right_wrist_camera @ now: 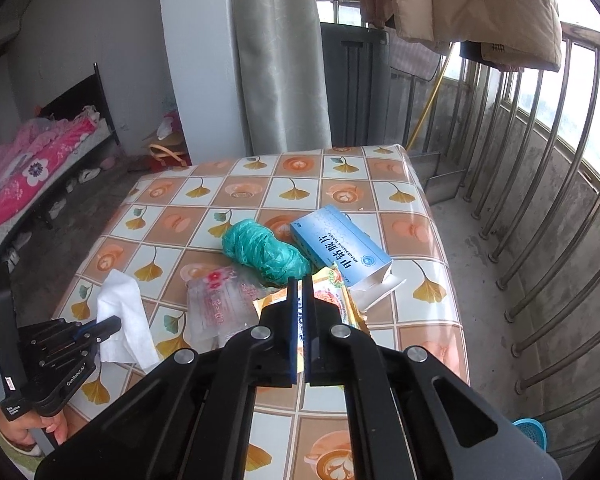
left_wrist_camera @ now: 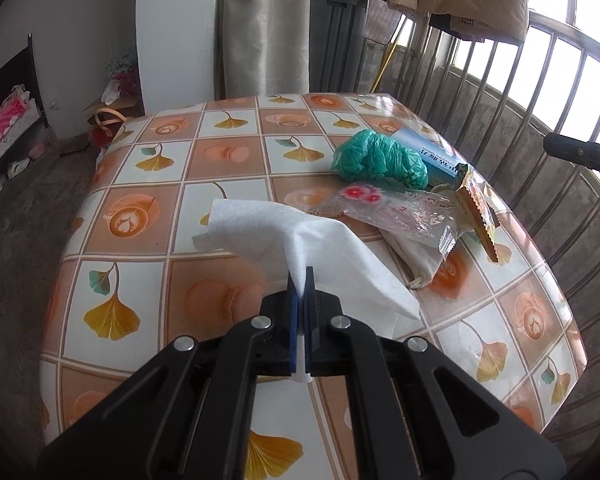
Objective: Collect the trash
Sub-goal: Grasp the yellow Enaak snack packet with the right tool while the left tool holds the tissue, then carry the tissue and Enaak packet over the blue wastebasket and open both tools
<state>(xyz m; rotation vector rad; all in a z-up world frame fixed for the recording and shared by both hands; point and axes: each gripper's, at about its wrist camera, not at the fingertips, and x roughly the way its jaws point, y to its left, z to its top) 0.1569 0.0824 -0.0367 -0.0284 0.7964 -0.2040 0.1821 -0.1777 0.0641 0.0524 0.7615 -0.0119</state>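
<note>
Left gripper [left_wrist_camera: 300, 280]: jaws pressed together on a fold of the white tissue [left_wrist_camera: 260, 224], a strip of it running down between the blue pads. The rest of the sheet fans out toward 10 and 4 o'clock from the tips, partly lifted, lower edge on the tablecloth [left_wrist_camera: 140, 208].

Right gripper [right_wrist_camera: 300, 284]: jaws nearly closed, thin gap between them; printed wrapper shows in that gap, but can't tell if it's actually pinched. Tips sit over the orange snack wrapper [right_wrist_camera: 354, 312].

Outward in the right wrist view: clear plastic wrapper with red flowers [right_wrist_camera: 216, 304] at 9 o'clock of the tips, touching the orange one. Green plastic bag wad [right_wrist_camera: 264, 250] at 11 o'clock, just beyond the tips. Blue medicine box [right_wrist_camera: 340, 246] at 1 o'clock, flap open, lying against the green wad. Tissue at far 9 o'clock, held by the left gripper [right_wrist_camera: 114, 326], apart from the pile.

Left wrist view: pile sits at 1–2 o'clock of the tips, clear wrapper nearest, a small whitish cloth pouch [left_wrist_camera: 414, 258] under it.

Beyond the table: metal railing [right_wrist_camera: 540, 184] at 3 o'clock, curtain [right_wrist_camera: 276, 56] at 12, bed with pink bedding [right_wrist_camera: 32, 168] at 9–10.
</note>
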